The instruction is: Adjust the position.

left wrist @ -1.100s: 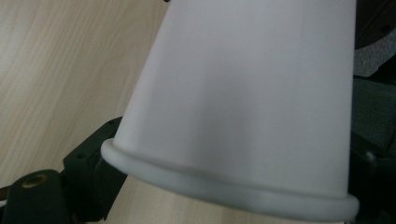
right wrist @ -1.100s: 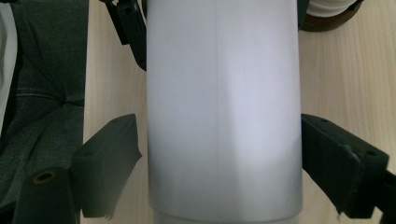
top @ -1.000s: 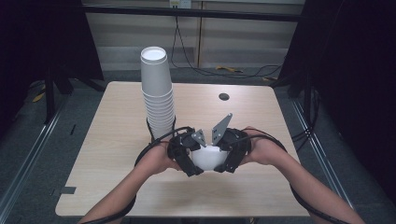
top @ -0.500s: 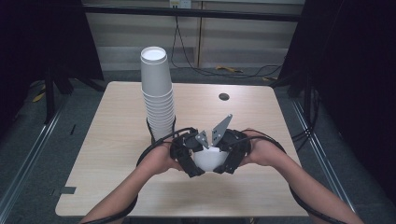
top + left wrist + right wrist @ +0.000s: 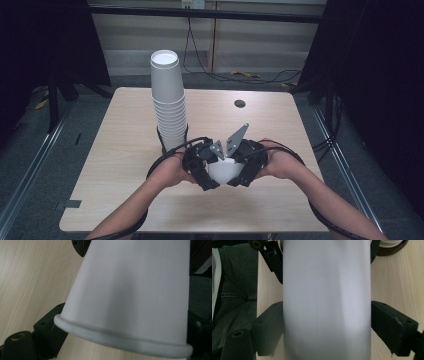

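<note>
Tongs in both my hands squeeze one white cup [image 5: 223, 171] between them: left tongs [image 5: 200, 167] and right tongs [image 5: 246, 167], just closing tighter. Cup stack [image 5: 169, 105] stands behind.

Looks like a lab or recording studio set up for data capture. Beneath the left gripper [image 5: 200, 167] and right gripper [image 5: 245, 167], a plain light wooden table [image 5: 120, 165] with a cable hole [image 5: 240, 103] beyond the right gripper. Dark curtains [image 5: 385, 75] hung well off to both sides of the grippers, a black bar [image 5: 210, 12] overhead past them, loose cables [image 5: 240, 75] trailing on the grey carpeted floor [image 5: 30, 165] behind, metal rails [image 5: 30, 175] flanking the table.
</note>
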### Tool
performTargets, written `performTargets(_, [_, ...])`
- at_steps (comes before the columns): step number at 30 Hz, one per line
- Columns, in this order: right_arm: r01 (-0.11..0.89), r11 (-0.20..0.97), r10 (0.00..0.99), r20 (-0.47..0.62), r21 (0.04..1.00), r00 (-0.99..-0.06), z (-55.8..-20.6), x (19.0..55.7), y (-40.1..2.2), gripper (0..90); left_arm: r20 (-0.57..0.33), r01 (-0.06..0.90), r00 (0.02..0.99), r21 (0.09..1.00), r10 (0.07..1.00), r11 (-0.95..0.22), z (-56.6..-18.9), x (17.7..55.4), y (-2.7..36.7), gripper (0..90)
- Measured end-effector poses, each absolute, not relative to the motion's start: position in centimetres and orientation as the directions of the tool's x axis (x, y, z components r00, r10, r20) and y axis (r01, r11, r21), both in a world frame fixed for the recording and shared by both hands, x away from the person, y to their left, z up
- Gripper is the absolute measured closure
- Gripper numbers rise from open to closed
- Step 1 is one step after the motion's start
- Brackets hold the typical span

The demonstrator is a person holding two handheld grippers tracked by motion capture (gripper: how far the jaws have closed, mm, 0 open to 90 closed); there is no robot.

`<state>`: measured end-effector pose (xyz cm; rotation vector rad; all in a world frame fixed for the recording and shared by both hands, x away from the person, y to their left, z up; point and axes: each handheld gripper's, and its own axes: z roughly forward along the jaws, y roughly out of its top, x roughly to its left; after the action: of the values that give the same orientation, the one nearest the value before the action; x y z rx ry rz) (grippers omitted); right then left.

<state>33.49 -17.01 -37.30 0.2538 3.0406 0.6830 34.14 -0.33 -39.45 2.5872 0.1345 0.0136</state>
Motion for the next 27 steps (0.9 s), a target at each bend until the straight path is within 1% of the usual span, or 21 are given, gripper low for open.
performTargets(3, [0.152,0.892,0.158,0.02,0.425,-0.987,-37.42,33.41,-16.86,16.9,-0.018,0.088,0.996,0.522,0.093,-0.848,-39.48,34.18,-0.37,11.7])
performTargets(5, [0.155,0.891,0.157,0.03,0.426,-0.987,-37.48,33.36,-16.76,20.6,-0.01,0.08,0.996,0.517,0.087,-0.852,-39.47,34.19,-0.39,11.7])
performTargets(7, [0.155,0.891,0.159,0.026,0.426,-0.987,-37.55,33.36,-16.7,21.4,-0.023,0.098,0.995,0.527,0.101,-0.844,-39.54,34.1,-0.34,12.1])
performTargets(9, [0.17,0.888,0.169,0.04,0.427,-0.985,-37.61,33.32,-16.82,22.4,-0.011,0.073,0.997,0.525,0.079,-0.848,-39.48,34.16,-0.28,12.7])
performTargets(10, [0.168,0.888,0.168,0.037,0.429,-0.985,-37.66,33.31,-16.85,22.7,-0.014,0.078,0.996,0.523,0.083,-0.849,-39.47,34.08,-0.29,13.0])
performTargets(13, [0.188,0.889,0.183,0.051,0.417,-0.982,-37.83,33.16,-16.83,23.1,-0.012,0.075,0.997,0.527,0.08,-0.846,-39.52,33.93,-0.42,13.4])
performTargets(14, [0.187,0.889,0.184,0.049,0.418,-0.982,-37.87,33.13,-16.85,23.1,-0.03,0.097,0.995,0.535,0.096,-0.839,-39.62,33.75,-0.49,13.4])
performTargets(15, [0.182,0.887,0.177,0.051,0.424,-0.983,-38.0,33.21,-16.9,22.9,-0.032,0.099,0.995,0.535,0.096,-0.839,-39.64,33.74,-0.5,13.5])
performTargets(16, [0.185,0.887,0.179,0.055,0.424,-0.982,-38.03,33.19,-16.92,22.8,-0.016,0.085,0.996,0.527,0.09,-0.846,-39.58,33.86,-0.46,13.3])
performTargets(17, [0.181,0.884,0.18,0.043,0.431,-0.983,-38.02,33.11,-16.95,22.2,-0.017,0.096,0.995,0.537,0.103,-0.838,-39.6,33.85,-0.43,13.1])
performTargets(18, [0.166,0.88,0.171,0.029,0.446,-0.985,-38.04,33.19,-17.02,21.6,-0.022,0.088,0.996,0.532,0.091,-0.842,-39.48,34.03,-0.31,12.8])
performTargets(19, [0.166,0.875,0.168,0.035,0.455,-0.985,-38.06,33.25,-17.1,21.2,-0.026,0.097,0.995,0.539,0.099,-0.836,-39.49,34.01,-0.28,12.5])
performTargets(20, [0.159,0.87,0.165,0.027,0.467,-0.986,-38.08,33.28,-17.14,20.9,-0.012,0.08,0.996,0.531,0.086,-0.844,-39.33,34.2,-0.19,12.5])
performTargets(21, [0.162,0.866,0.17,0.026,0.472,-0.985,-38.07,33.27,-17.19,20.8,-0.022,0.081,0.996,0.529,0.082,-0.845,-39.27,34.26,-0.17,12.5])
performTargets(23, [0.172,0.867,0.177,0.034,0.467,-0.984,-38.08,33.23,-17.21,20.7,-0.022,0.082,0.996,0.531,0.083,-0.843,-39.27,34.24,-0.21,12.4])
performTargets(24, [0.157,0.869,0.164,0.028,0.468,-0.986,-38.14,33.35,-17.19,20.7,-0.037,0.102,0.995,0.539,0.097,-0.836,-39.35,34.07,-0.27,12.4])
performTargets(25, [0.164,0.87,0.165,0.039,0.464,-0.986,-38.23,33.37,-17.15,20.8,-0.035,0.104,0.994,0.543,0.102,-0.833,-39.39,34.02,-0.32,12.4])
performTargets(26, [0.158,0.872,0.16,0.035,0.463,-0.986,-38.31,33.41,-17.11,21.0,-0.023,0.086,0.996,0.535,0.087,-0.841,-39.37,34.1,-0.39,12.4])
performTargets(27, [0.174,0.877,0.177,0.035,0.447,-0.984,-38.35,33.31,-17.09,21.7,-0.034,0.088,0.996,0.529,0.082,-0.844,-39.36,34.0,-0.41,12.6])
